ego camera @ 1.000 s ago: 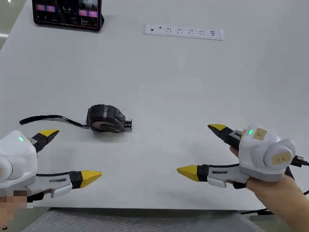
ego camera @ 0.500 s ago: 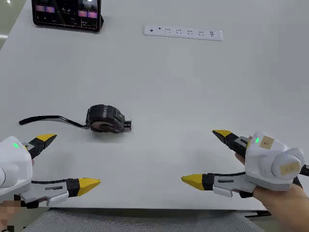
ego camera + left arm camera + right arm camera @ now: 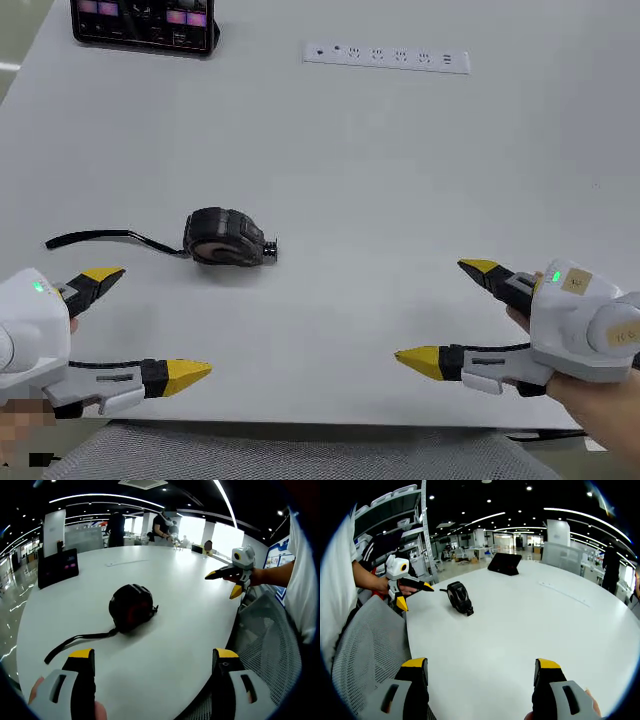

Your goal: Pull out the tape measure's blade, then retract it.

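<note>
A black tape measure (image 3: 225, 238) lies on the white table (image 3: 360, 170), its black strap (image 3: 100, 237) trailing to the left. It shows again as the tape measure (image 3: 131, 607) ahead of the left jaws and as the tape measure (image 3: 459, 596) far off to the right gripper's left. My left gripper (image 3: 150, 325) hovers open near the table's front left edge, short of the tape measure. My right gripper (image 3: 450, 312) stands open at the front right, well apart from it. Both have yellow tips and hold nothing.
A white power strip (image 3: 386, 57) lies at the far side of the table. A dark tablet (image 3: 145, 22) stands at the far left corner. A grey mesh chair back (image 3: 300, 455) sits just below the table's front edge.
Both grippers have drawn slightly back toward the front edge and lower in view; the right one also shifted right. The tape measure has not moved on the table.
</note>
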Tool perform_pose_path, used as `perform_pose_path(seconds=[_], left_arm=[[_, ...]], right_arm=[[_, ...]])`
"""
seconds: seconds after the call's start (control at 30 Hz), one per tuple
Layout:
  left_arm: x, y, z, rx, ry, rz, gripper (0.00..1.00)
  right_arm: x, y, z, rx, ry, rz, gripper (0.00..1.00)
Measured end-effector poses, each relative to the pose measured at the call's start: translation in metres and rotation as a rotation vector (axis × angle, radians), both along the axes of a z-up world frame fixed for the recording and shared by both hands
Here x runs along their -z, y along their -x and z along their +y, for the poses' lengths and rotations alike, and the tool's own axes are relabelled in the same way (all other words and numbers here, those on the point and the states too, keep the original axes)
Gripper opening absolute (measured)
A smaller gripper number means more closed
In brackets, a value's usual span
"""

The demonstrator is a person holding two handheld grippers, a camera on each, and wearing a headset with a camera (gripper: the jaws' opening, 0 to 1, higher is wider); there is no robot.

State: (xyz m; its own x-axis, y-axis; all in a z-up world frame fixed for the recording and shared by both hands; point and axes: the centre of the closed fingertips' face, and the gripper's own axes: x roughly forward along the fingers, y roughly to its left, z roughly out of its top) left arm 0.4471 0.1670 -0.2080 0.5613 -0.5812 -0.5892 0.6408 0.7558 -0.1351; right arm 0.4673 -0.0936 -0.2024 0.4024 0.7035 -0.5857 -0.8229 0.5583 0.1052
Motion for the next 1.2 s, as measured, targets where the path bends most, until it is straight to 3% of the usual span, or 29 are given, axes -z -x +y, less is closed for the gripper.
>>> perform_pose_path(seconds=[1.2], left_arm=[[-0.002,-0.0032,-0.003,0.06,-0.024,-0.005,0.93]], right_arm=[[0.0002,0.0023,-0.0021,-0.019,0.035,0.008,0.87]])
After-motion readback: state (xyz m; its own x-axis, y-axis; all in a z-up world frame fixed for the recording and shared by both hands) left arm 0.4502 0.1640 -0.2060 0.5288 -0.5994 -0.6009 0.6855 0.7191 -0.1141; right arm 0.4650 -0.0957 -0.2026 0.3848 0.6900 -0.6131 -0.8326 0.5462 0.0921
